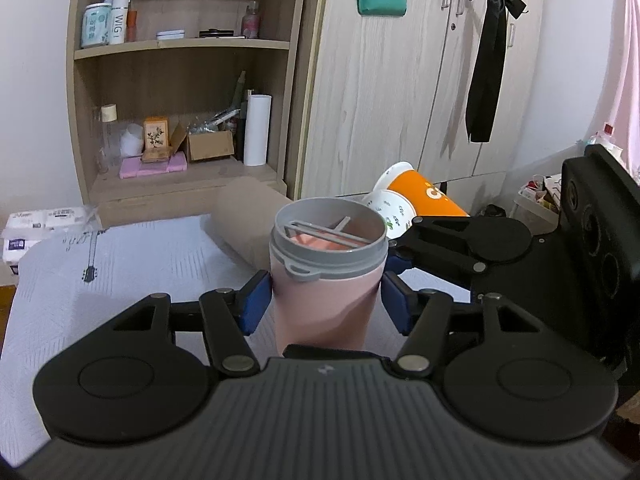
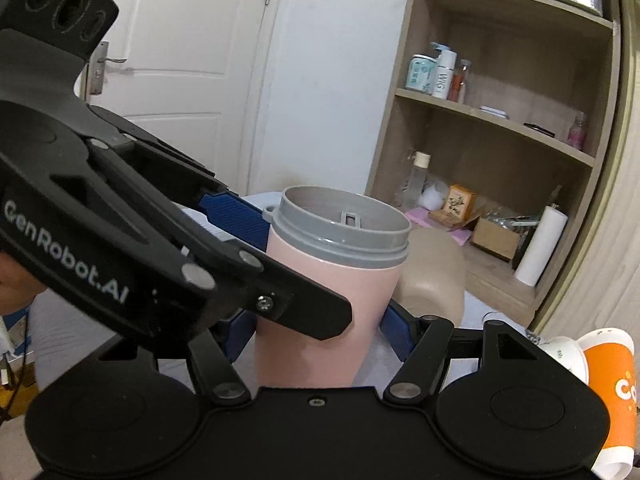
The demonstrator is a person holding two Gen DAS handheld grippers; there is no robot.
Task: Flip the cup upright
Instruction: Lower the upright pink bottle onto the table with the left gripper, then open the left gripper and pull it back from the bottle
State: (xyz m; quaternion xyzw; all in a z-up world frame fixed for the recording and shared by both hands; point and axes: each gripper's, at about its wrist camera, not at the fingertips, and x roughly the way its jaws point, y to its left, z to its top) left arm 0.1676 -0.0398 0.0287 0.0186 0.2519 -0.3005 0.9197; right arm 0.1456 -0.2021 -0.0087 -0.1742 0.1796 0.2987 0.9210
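Observation:
A pink cup (image 1: 324,304) with a grey rim stands upright, mouth up, on the white patterned cloth (image 1: 120,264). My left gripper (image 1: 326,300) has its blue pads against both sides of the cup. My right gripper (image 2: 320,332) also has its blue pads at the cup (image 2: 332,304), and the left gripper's fingers (image 2: 240,216) cross in front of it from the left. The right gripper shows at the right of the left wrist view (image 1: 404,256), its tips at the cup's far right side.
An orange and white paper cup (image 1: 416,200) lies on its side behind the pink cup; it also shows in the right wrist view (image 2: 608,392). A beige roll cushion (image 1: 248,220) lies behind. A wooden shelf (image 1: 180,44) with bottles and boxes stands at the back.

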